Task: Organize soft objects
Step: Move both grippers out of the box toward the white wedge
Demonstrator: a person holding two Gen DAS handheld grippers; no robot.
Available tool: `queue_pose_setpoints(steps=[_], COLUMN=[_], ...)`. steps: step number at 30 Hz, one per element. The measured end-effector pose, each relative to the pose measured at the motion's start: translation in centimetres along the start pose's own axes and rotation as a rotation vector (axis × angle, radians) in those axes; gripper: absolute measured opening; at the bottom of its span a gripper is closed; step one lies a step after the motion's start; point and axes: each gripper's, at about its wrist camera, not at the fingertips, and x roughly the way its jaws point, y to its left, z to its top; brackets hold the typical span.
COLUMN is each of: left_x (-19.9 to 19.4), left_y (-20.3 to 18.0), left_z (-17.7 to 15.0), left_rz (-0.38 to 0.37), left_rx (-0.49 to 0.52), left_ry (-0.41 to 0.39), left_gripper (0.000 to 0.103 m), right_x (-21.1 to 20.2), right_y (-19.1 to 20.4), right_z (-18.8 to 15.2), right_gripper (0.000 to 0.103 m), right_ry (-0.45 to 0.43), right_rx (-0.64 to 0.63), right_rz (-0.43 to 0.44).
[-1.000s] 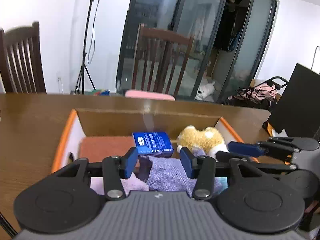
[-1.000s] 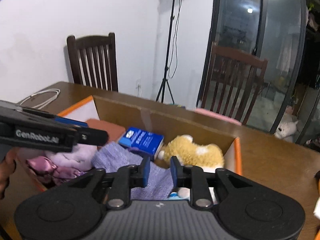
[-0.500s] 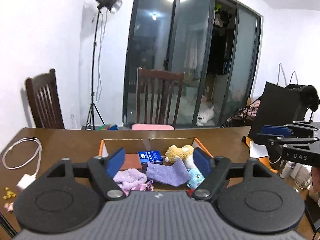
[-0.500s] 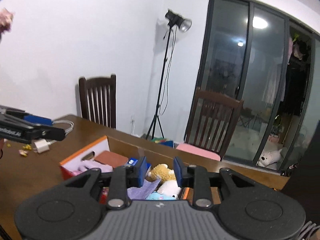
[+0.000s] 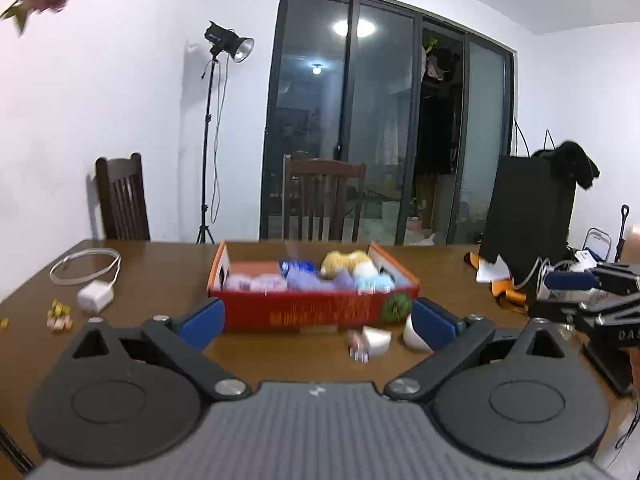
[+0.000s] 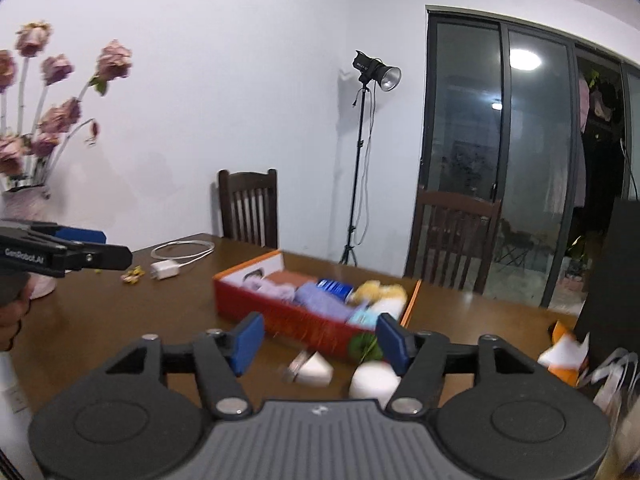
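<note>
A red cardboard box (image 5: 316,308) (image 6: 296,322) stands on the brown table and holds soft things: a yellow plush toy (image 5: 346,260) (image 6: 378,290), purple cloths (image 5: 304,278) (image 6: 320,300), a pink cloth (image 5: 256,282), a light blue plush (image 5: 376,280) and a blue packet (image 6: 334,286). My left gripper (image 5: 316,322) is open and empty, held back from the box's near side. My right gripper (image 6: 322,340) is open and empty, also back from the box.
White cups (image 5: 376,340) (image 6: 316,368) and a small green plant (image 5: 396,306) lie in front of the box. A white charger and cable (image 5: 94,294) and small candies (image 5: 60,316) lie at the left. A vase of pink flowers (image 6: 24,200), chairs and a black bag (image 5: 528,216) surround the table.
Both grippers have pulled back and up from over the box and opened wider. The whole box and table now show.
</note>
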Motion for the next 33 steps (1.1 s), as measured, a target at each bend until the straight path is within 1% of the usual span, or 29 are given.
queue_pose_setpoints(steps=[2, 3, 6, 9, 13, 15, 18, 23, 27, 30, 33], left_x=[-1.2, -1.5, -2.3, -2.2, -1.5, -0.6, 1.1, 3.9, 6.6, 9.3, 12.0], left_y=[0.0, 0.0, 0.5, 0.6, 0.5, 0.1, -0.6, -1.3, -0.5, 0.1, 0.5], left_z=[-2.1, -3.1, -5.2, -6.0, -6.2, -6.2, -6.3, -6.3, -5.9, -5.2, -4.4], left_rz=[0.026, 0.041, 0.049, 0.066, 0.086, 0.076, 0.051, 0.034, 0.044, 0.047, 0.046], left_rx=[0.0, -0.016, -0.079, -0.077, -0.076, -0.076, -0.055, -0.046, -0.047, -0.03, -0.031], left_ry=[0.013, 0.035, 0.107, 0.141, 0.155, 0.161, 0.189, 0.212, 0.235, 0.252, 0.256], left_gripper=[0.102, 0.102, 0.102, 0.102, 0.102, 0.102, 0.102, 0.102, 0.101, 0.098, 0.095], right_x=[-1.0, -1.3, -3.0, -3.2, -2.6, -2.5, -1.1, 2.9, 7.6, 12.0, 16.2], right_y=[0.3, 0.4, 0.5, 0.5, 0.5, 0.2, 0.0, 0.1, -0.6, -1.4, -2.0], right_z=[-2.6, -3.8, -7.1, -9.5, -10.5, -10.5, -9.9, -8.9, -6.6, -4.7, -3.2], right_gripper=[0.068, 0.068, 0.068, 0.068, 0.068, 0.068, 0.068, 0.068, 0.066, 0.066, 0.061], right_ry=[0.019, 0.033, 0.067, 0.106, 0.126, 0.114, 0.118, 0.16, 0.165, 0.193, 0.229], right_rx=[0.01, 0.02, 0.098, 0.152, 0.161, 0.175, 0.186, 0.138, 0.054, -0.035, -0.097], right_rz=[-0.014, -0.018, -0.013, -0.008, -0.032, -0.02, 0.002, 0.022, 0.072, 0.079, 0.104])
